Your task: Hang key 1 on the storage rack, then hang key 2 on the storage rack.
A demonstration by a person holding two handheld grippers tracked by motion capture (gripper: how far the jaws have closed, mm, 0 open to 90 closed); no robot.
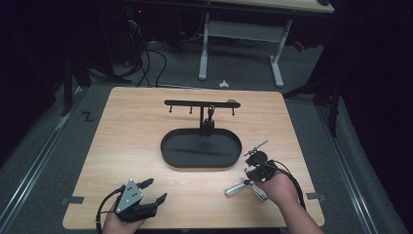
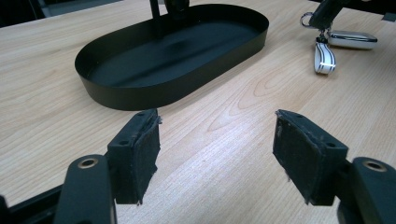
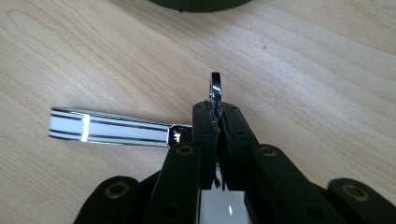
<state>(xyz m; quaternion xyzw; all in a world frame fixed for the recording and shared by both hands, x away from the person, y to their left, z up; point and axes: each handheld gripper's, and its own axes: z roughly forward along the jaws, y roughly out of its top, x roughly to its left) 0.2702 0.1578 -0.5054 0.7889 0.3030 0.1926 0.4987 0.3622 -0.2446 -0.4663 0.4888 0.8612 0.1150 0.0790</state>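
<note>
My right gripper (image 3: pixel 219 112) is shut on a shiny metal key ring (image 3: pixel 215 86), whose top sticks out past the pads. A white strap with dark stripes (image 3: pixel 109 129) lies flat on the wood to the left of the ring. A silver key fob (image 2: pixel 352 39) rests beside the strap (image 2: pixel 324 58). In the high view the key bunch (image 1: pixel 239 187) lies near the table's front right, under my right gripper (image 1: pixel 251 178). My left gripper (image 2: pixel 217 154) stands open over bare wood at the front left, also seen in the high view (image 1: pixel 153 191).
A black oval tray (image 1: pixel 168 156) sits mid-table, with an upright post and a hook bar (image 1: pixel 195 103) behind it; a small dark item (image 1: pixel 210 114) hangs from the bar. The tray wall (image 2: pixel 116 95) is just ahead of my left gripper.
</note>
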